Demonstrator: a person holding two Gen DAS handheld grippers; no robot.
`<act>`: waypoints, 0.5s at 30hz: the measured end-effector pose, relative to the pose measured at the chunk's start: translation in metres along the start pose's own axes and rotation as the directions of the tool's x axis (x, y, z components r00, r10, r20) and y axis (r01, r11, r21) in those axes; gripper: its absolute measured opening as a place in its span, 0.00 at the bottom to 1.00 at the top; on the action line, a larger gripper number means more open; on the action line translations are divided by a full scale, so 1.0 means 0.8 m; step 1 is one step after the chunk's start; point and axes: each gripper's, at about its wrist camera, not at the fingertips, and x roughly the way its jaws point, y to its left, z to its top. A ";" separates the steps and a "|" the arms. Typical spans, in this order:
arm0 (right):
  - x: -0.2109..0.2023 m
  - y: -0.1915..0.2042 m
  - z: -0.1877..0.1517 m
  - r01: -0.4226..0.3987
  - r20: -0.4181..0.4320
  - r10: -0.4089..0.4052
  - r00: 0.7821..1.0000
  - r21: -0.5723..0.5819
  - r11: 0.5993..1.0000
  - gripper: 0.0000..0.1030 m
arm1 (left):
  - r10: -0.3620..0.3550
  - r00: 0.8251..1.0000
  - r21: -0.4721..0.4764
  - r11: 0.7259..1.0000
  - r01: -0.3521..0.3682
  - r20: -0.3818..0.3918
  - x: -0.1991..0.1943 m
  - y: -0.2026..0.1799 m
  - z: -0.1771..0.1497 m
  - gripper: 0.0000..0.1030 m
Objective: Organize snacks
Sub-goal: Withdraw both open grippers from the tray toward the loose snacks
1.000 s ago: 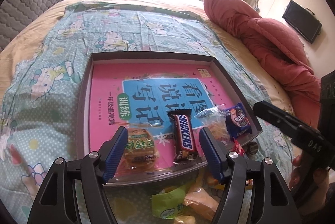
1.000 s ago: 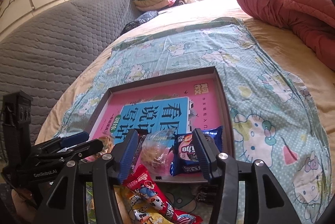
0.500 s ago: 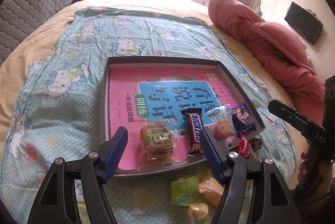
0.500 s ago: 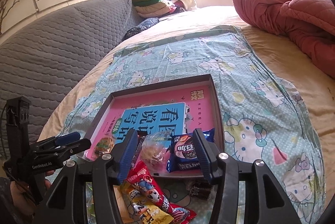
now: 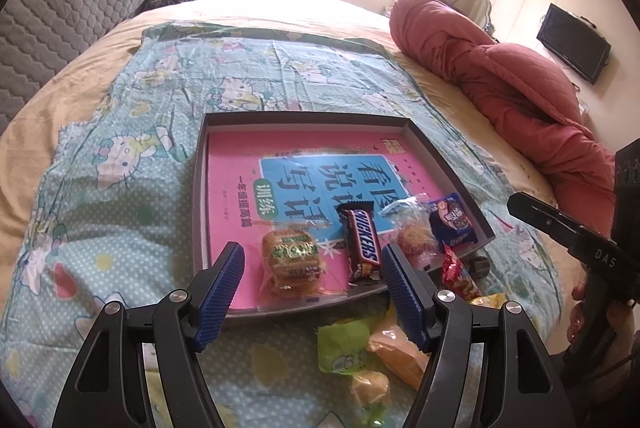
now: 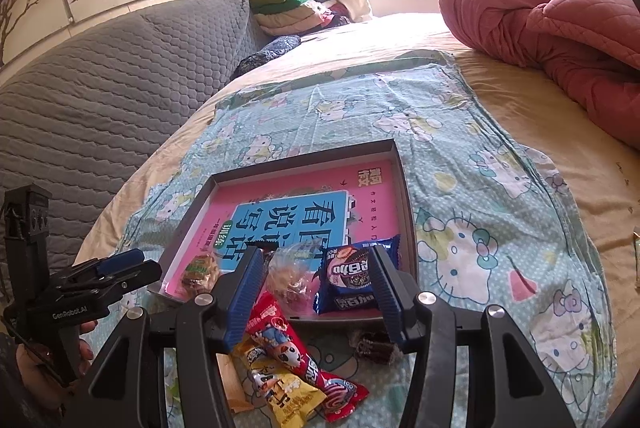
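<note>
Left gripper point(image 5: 312, 264) open above Snickers bar point(image 5: 362, 242).

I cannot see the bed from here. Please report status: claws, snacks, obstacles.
Left claw open, empty. Right claw open, empty. Four snacks in tray, several more loose on the sheet before it. Nothing blocking.

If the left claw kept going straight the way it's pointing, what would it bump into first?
Probably the snacks at the near end of the tray. The left claw is open and empty, and the green-labelled cake and the Snickers bar lie between its fingers in this view. Depth is hard to judge, so which comes first is unclear.
</note>
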 end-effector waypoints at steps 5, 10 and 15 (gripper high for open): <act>-0.007 -0.003 -0.006 0.006 -0.006 -0.006 1.000 0.006 1.000 0.53 | -0.010 1.000 -0.004 1.000 0.009 -0.011 -0.003 -0.006 -0.010 0.71; -0.012 -0.004 -0.011 0.008 -0.013 -0.008 1.000 0.006 1.000 0.53 | -0.007 1.000 0.013 1.000 0.008 -0.020 -0.007 -0.013 -0.018 0.71; -0.012 -0.001 -0.016 0.002 -0.029 -0.002 1.000 -0.004 1.000 0.53 | -0.007 1.000 0.016 1.000 0.007 -0.029 -0.010 -0.014 -0.025 0.71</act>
